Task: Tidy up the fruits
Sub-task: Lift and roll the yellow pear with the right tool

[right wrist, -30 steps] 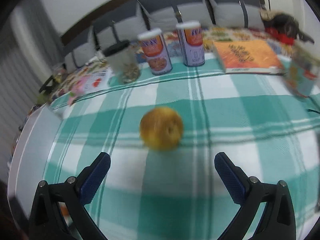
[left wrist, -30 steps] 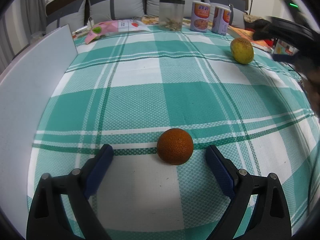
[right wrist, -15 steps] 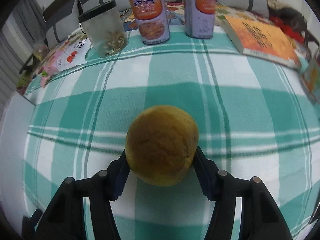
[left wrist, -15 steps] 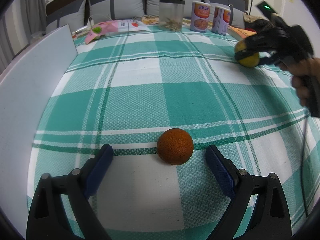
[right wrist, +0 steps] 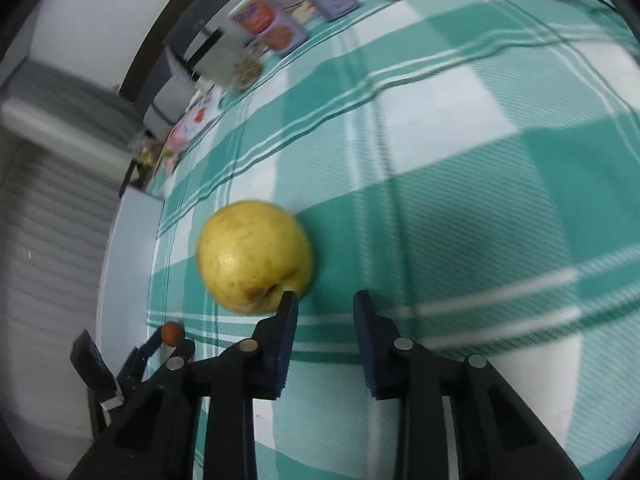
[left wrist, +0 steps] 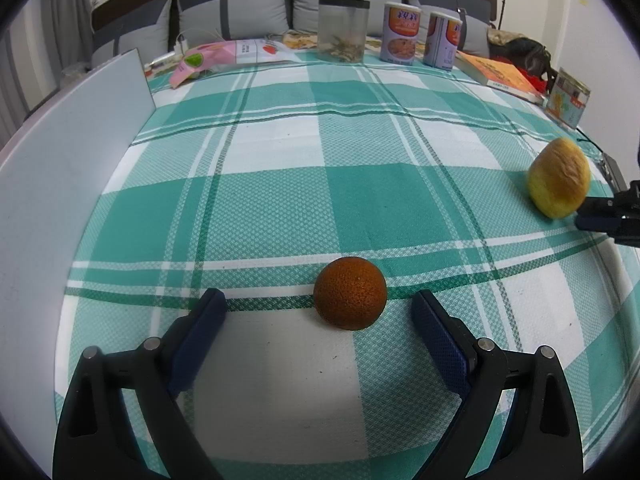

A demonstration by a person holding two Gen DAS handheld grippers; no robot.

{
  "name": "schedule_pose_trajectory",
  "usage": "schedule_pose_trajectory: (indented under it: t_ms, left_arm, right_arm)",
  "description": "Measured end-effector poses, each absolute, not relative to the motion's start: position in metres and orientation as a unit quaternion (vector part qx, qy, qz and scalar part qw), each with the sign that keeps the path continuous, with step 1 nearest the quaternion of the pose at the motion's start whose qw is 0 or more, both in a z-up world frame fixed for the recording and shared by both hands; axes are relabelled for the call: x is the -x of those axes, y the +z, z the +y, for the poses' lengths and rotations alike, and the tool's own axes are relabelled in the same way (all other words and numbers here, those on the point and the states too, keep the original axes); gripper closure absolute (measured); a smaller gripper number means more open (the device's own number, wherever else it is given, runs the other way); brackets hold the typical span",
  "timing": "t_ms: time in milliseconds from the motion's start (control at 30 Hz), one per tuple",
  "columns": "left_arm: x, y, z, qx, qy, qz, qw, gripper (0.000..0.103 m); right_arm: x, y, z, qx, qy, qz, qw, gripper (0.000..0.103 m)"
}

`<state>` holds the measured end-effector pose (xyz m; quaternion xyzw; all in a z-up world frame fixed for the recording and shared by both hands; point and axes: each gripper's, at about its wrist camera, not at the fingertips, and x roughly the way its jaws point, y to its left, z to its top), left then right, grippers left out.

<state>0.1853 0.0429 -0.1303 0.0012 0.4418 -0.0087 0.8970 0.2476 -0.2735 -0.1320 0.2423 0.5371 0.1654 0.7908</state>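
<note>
An orange (left wrist: 350,293) lies on the green checked cloth, just ahead of my left gripper (left wrist: 320,310), which is open with its fingers either side of the fruit and apart from it. A yellow fruit (right wrist: 254,256) rests on the cloth against the outer side of my right gripper's left fingertip (right wrist: 289,300). The right gripper (right wrist: 326,300) is closing to a narrow gap with nothing between the pads. In the left wrist view the yellow fruit (left wrist: 559,178) sits at the far right, with the right gripper (left wrist: 590,212) just beside it.
A white board (left wrist: 60,184) stands along the left edge of the cloth. At the back stand a clear jar (left wrist: 343,28), two tins (left wrist: 401,34), a pink packet (left wrist: 224,54) and an orange book (left wrist: 500,74). Grey cushions lie behind.
Half a second ago the yellow fruit sat between the right jaws; now it lies outside them, left of the left finger, and the jaws are narrower. The right gripper has rolled and moved nearer. The left is still.
</note>
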Motion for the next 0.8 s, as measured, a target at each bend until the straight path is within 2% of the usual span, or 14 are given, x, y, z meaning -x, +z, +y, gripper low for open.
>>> schedule_pose_trajectory:
  t_ms: [133,233,267,367,433,500,533,800]
  left_arm:
    - [-0.185,-0.13,0.043,-0.001,-0.009,0.442,0.897,0.008]
    - [-0.185,-0.13,0.043,-0.001,-0.009,0.442,0.897,0.008]
    - [-0.185,-0.13,0.043,-0.001,-0.009,0.442,0.897,0.008]
    - [-0.185,-0.13,0.043,-0.001,-0.009,0.442,0.897,0.008]
    - [-0.185,-0.13,0.043,-0.001,-0.009,0.442,0.897,0.008]
    - [-0.185,-0.13,0.043,-0.001,-0.009,0.441,0.897,0.008]
    - [-0.185,-0.13,0.043,-0.001,-0.009,0.441,0.897,0.008]
    - [-0.185,-0.13,0.043,0.0,-0.01,0.441,0.897,0.008]
  right_arm:
    - [-0.234,-0.119,-0.283,-0.217,0.138,0.528,0.81,0.073]
    - [-0.231,-0.09,-0.279,-0.177,0.125,0.484,0.848,0.071]
    - [-0.236,-0.074,-0.267,-0.156,0.139,0.466,0.86,0.068]
    - [-0.265,-0.053,-0.227,-0.128,0.195,0.451,0.861,0.049]
    - [-0.288,-0.062,-0.193,-0.078,0.214,0.47,0.853,0.05]
    - [-0.291,-0.075,-0.179,-0.03,0.203,0.484,0.851,0.069]
    - [-0.288,-0.076,-0.177,-0.026,0.204,0.483,0.851,0.072]
    - [-0.219,-0.081,-0.218,-0.05,0.199,0.475,0.856,0.073]
